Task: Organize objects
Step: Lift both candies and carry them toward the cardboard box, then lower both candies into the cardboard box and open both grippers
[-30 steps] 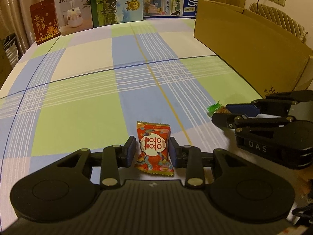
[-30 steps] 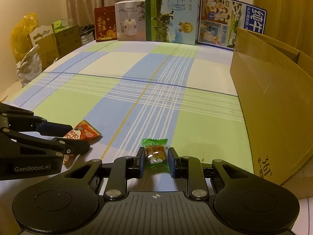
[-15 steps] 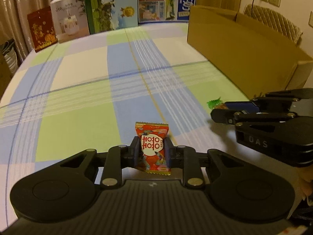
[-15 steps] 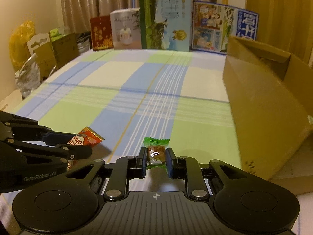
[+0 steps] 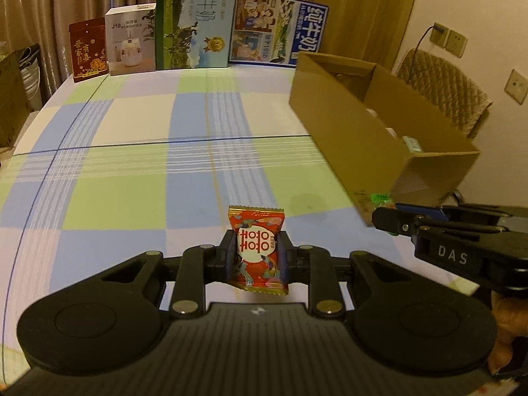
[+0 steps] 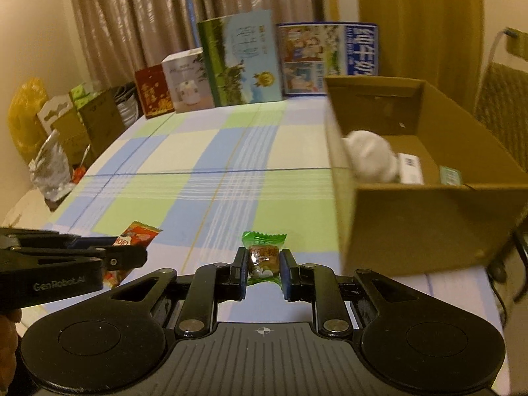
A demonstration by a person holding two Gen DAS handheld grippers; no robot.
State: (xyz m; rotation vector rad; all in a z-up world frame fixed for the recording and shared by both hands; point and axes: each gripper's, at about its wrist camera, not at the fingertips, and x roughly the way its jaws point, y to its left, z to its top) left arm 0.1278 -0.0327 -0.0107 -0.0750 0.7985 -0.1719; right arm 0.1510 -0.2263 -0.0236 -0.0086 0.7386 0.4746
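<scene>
My left gripper (image 5: 257, 252) is shut on a red candy packet (image 5: 258, 249) with a white round label, held above the checked tablecloth. In the right wrist view my right gripper (image 6: 263, 272) is shut on a small green-wrapped candy (image 6: 263, 257), also lifted off the cloth. Each gripper shows in the other's view: the right one (image 5: 389, 219) at the right with the green candy (image 5: 379, 197) peeking out, the left one (image 6: 132, 257) at the left with the red packet (image 6: 137, 235). An open cardboard box (image 6: 412, 221) stands to the right, just ahead of both.
The box holds a white soft lump (image 6: 371, 158) and small packets (image 6: 411, 168). Upright printed cartons (image 5: 193, 23) line the table's far edge. A chair (image 5: 442, 92) stands behind the box, and bags and boxes (image 6: 62, 132) sit off the left edge.
Both grippers closed on their candies and rose off the cloth. They now look down into the box from higher up, closer to it.
</scene>
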